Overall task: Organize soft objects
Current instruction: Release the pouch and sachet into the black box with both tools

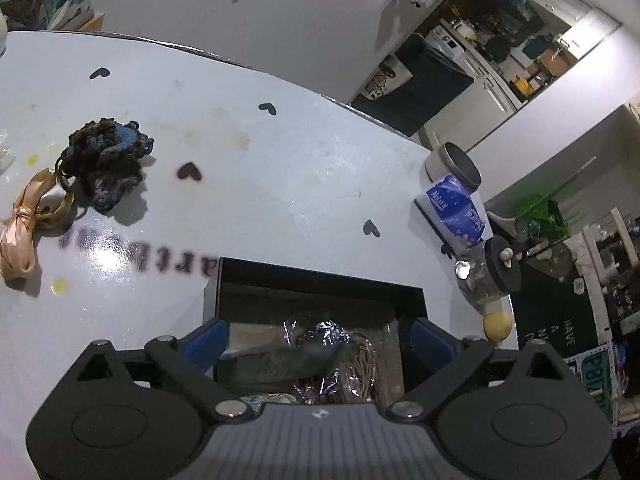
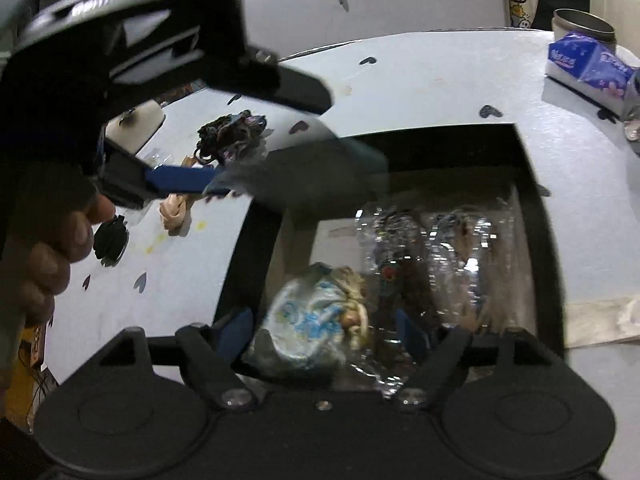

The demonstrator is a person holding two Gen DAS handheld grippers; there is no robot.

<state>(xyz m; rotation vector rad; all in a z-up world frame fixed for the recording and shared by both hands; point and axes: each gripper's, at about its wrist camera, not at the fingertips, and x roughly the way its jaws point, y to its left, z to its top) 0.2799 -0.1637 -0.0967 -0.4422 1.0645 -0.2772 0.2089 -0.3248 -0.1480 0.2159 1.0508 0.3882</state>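
Observation:
A black open box (image 1: 224, 276) stands on the white table, also in the right wrist view (image 2: 536, 184). It holds clear plastic-wrapped items (image 2: 440, 240) and a blue-and-white soft bundle (image 2: 308, 316). A dark crocheted piece (image 1: 106, 160) and a peach satin ribbon (image 1: 24, 236) lie on the table left of the box; both show in the right wrist view, the crochet (image 2: 232, 132) and the ribbon (image 2: 174, 210). My left gripper (image 1: 316, 344) is open over the box, empty; a blurred grey-green soft thing (image 2: 320, 176) is beside it over the box. My right gripper (image 2: 324, 328) is open just above the bundle.
A tissue pack (image 1: 456, 212), a metal tin (image 1: 460, 164), a glass jar with black lid (image 1: 492, 276) and a yellow ball (image 1: 497, 325) stand along the table's right edge. A black disc (image 2: 109, 238) lies on the table at left. Heart stickers dot the tabletop.

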